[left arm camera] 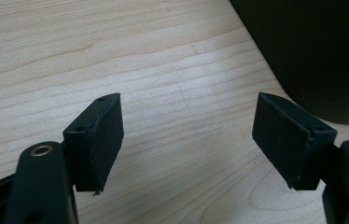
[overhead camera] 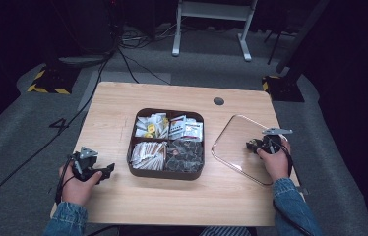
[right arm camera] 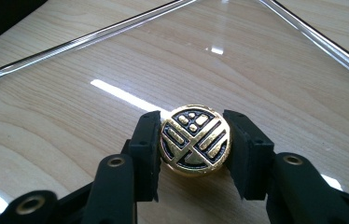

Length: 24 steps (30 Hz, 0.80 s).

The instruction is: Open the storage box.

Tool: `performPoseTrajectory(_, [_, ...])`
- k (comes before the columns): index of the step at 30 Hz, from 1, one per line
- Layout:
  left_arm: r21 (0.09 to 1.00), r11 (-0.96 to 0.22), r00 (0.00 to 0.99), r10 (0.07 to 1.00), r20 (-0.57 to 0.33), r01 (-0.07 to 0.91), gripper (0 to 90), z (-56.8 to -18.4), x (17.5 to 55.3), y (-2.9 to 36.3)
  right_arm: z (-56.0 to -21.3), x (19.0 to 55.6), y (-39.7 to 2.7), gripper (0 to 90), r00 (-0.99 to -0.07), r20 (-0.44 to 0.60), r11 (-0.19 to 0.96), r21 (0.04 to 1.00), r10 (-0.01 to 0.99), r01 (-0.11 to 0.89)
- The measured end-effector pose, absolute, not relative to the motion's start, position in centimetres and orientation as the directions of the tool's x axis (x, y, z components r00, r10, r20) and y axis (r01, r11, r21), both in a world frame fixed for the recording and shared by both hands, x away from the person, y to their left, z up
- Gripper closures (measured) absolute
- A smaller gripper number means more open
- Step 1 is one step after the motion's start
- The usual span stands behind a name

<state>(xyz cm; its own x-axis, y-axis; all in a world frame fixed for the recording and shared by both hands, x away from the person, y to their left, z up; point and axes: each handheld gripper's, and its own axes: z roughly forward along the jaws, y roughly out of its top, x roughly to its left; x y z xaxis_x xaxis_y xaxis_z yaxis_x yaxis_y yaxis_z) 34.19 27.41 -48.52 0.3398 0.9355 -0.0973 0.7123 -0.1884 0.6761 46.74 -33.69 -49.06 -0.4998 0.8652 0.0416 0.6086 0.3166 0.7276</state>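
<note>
1. A clear glass lid (overhead camera: 238, 145) is seen lying flat on the wooden table (overhead camera: 123, 196), to the right of a dark brown compartment tray (overhead camera: 166, 173) and just apart from it.
2. The lid's round gold knob (right arm camera: 195, 140), patterned with black bars, is clamped between the two black pads of the right gripper (right arm camera: 195, 147); one pad is pressed against each side of the knob.
3. In the high view the right gripper (overhead camera: 260, 145) is found over the right part of the lid, held by the person's right hand (overhead camera: 276, 162), whose denim sleeve comes in from the bottom edge.
4. The lid's rim is seen in the right gripper view as a bright curved line running across the wood beyond the knob, and light streaks are reflected in the glass.
5. The left gripper (overhead camera: 104, 172) is held low at the left of the table by the left hand (overhead camera: 76, 187), pointed toward the tray and short of its left wall.
6. In the left gripper view its jaws are set wide apart, with nothing but bare wood between them; the tray's dark rounded corner (left arm camera: 317, 56) is seen at the upper right, apart from the right pad.
7. The tray is divided into four compartments: white sachets are held in the two rear ones, paper sticks in the front left, and dark wrapped pieces in the front right.
</note>
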Motion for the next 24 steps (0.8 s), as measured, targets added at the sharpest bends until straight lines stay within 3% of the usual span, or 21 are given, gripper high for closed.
performPoseTrajectory(4, [0.677, -0.190, 0.340, 0.936, -0.095, 0.711, 25.3, -48.5, 34.2, 27.4, -49.1, 46.7, -33.7, 58.2, -0.496, 0.041, 0.312, 0.732, 0.867, 0.605])
performPoseTrajectory(10, [0.676, -0.188, 0.342, 0.934, -0.101, 0.713, 25.3, -48.4, 34.0, 27.5, -48.8, 46.5, -33.9, 49.8, -0.479, 0.071, 0.259, 0.768, 0.875, 0.586])
performPoseTrajectory(19, [0.691, -0.179, 0.347, 0.931, -0.110, 0.700, 25.5, -48.0, 33.9, 27.2, -46.8, 43.5, -33.6, 47.2, -0.499, 0.110, 0.167, 0.862, 0.860, 0.478])
performPoseTrajectory(24, [0.698, -0.185, 0.364, 0.924, -0.116, 0.692, 25.6, -47.2, 33.7, 26.8, -46.3, 42.1, -32.6, 47.4, -0.546, 0.082, 0.232, 0.846, 0.834, 0.481])
